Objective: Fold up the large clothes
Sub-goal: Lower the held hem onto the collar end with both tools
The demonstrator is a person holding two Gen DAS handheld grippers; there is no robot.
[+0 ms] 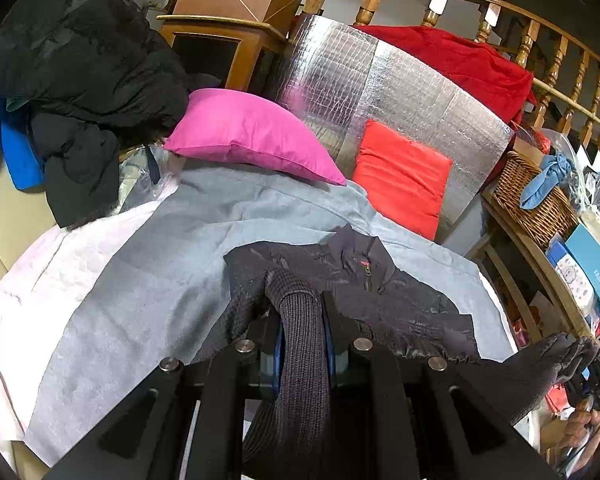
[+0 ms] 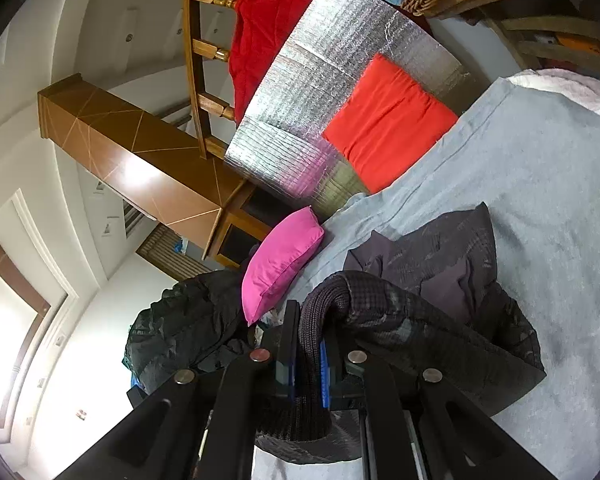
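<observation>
A dark grey zip-neck jacket (image 1: 380, 296) lies on a pale blue blanket (image 1: 172, 264). My left gripper (image 1: 303, 320) is shut on the jacket's ribbed knit hem, which bulges up between the black fingers. In the right wrist view, rolled sideways, my right gripper (image 2: 310, 340) is shut on another ribbed edge of the same jacket (image 2: 440, 280), lifted off the blanket (image 2: 540, 200). The jacket's collar with its small zip pull faces away from me in the left wrist view. At the far right of that view, the other end of the garment hangs from the right gripper, held by a hand (image 1: 584, 424).
A pink pillow (image 1: 248, 136) and a red cushion (image 1: 400, 176) lean at the far end against a silver foil panel (image 1: 380, 88). A heap of black clothes (image 1: 80, 80) lies at the left. A wicker basket (image 1: 528, 196) on shelves and a wooden railing (image 1: 540, 48) stand on the right.
</observation>
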